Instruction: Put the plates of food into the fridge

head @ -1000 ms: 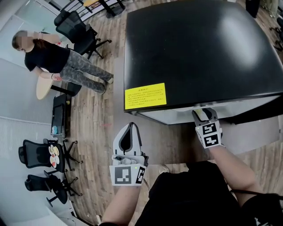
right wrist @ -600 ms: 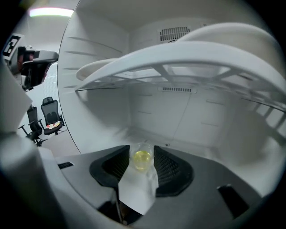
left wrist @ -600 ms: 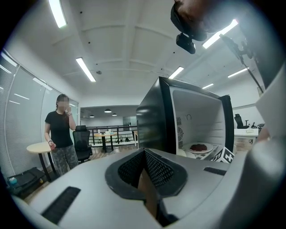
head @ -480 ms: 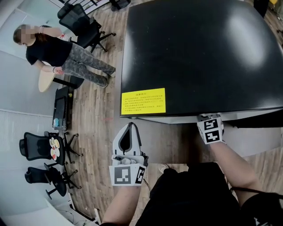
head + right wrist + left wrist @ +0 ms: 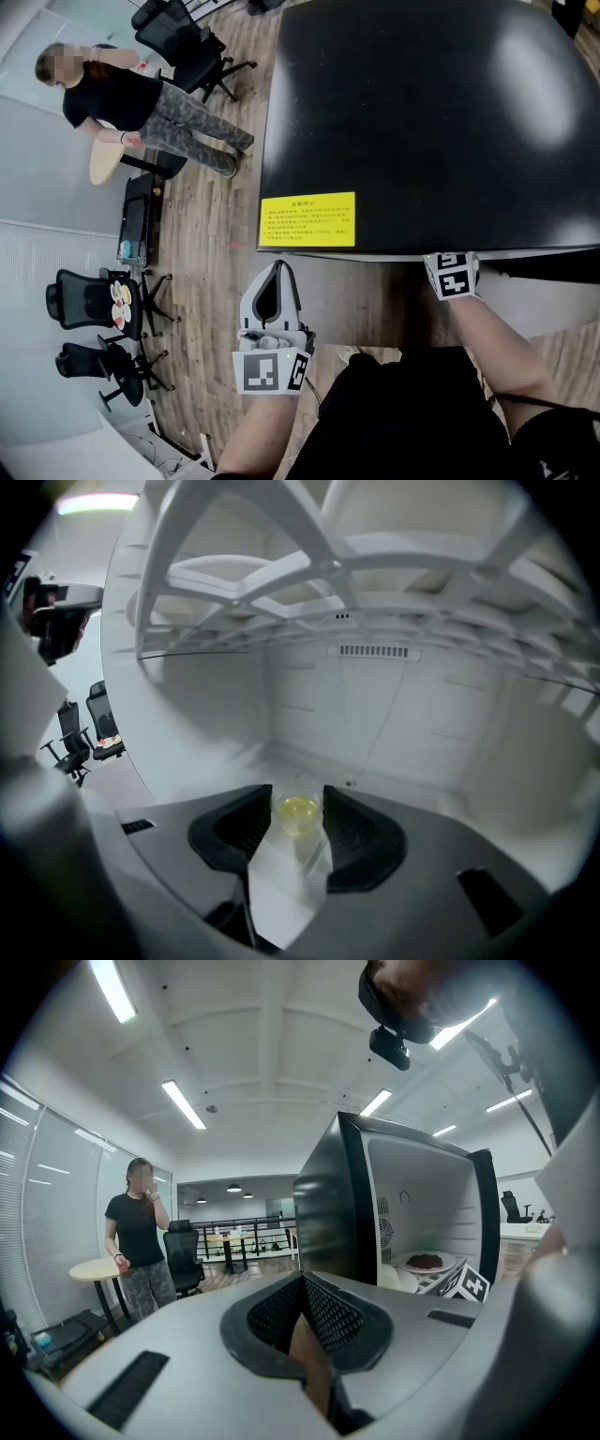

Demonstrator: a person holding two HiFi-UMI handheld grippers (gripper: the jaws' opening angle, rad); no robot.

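Gripping small clear dish (image 5: pixel 298 816) of yellow food, right tongs (image 5: pixel 297 795) inside white fridge (image 5: pixel 403 714).

Right claw (image 5: pixel 454 277) half hidden under fridge (image 5: pixel 422 122)

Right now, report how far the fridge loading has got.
Done: a plate of dark food already sits inside the open fridge. In hand: the right gripper, inside the fridge, grips a small clear cup with yellow contents; the left gripper is shut and empty. Left: a plate of colourful food waits on an office chair across the floor.
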